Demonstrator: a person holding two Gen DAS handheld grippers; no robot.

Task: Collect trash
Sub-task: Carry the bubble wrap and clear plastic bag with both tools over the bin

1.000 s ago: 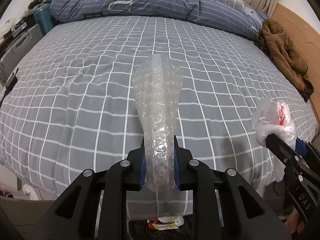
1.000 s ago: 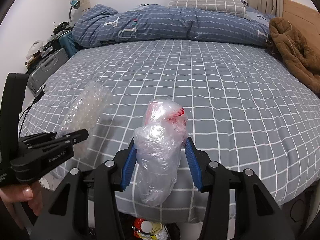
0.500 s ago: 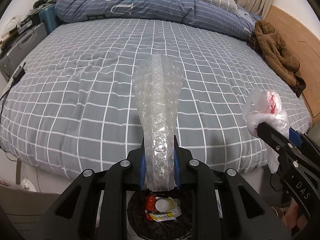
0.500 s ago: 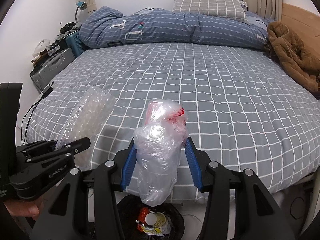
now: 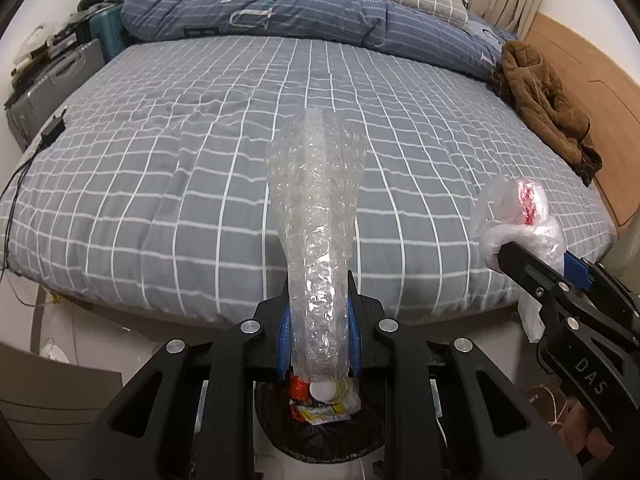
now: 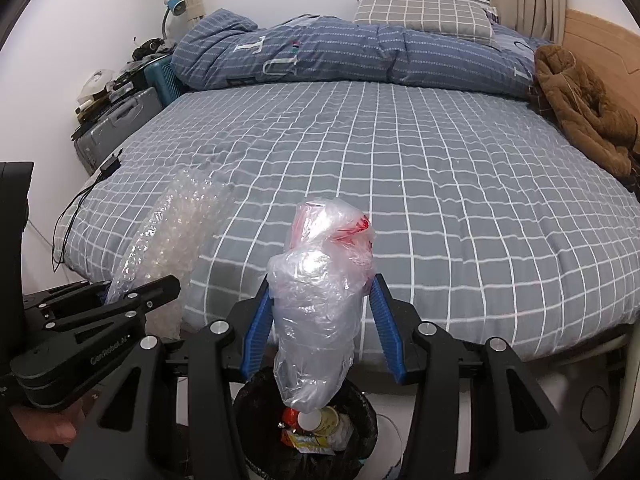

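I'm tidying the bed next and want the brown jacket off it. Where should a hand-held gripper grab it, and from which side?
Grip the raised, bunched fold at the top of the brown jacket, coming from above on the open bed side. It lies crumpled in a heap along the wooden headboard, so that far side is blocked, and the soft humps give something to pinch. This is a judgement from its pose only.
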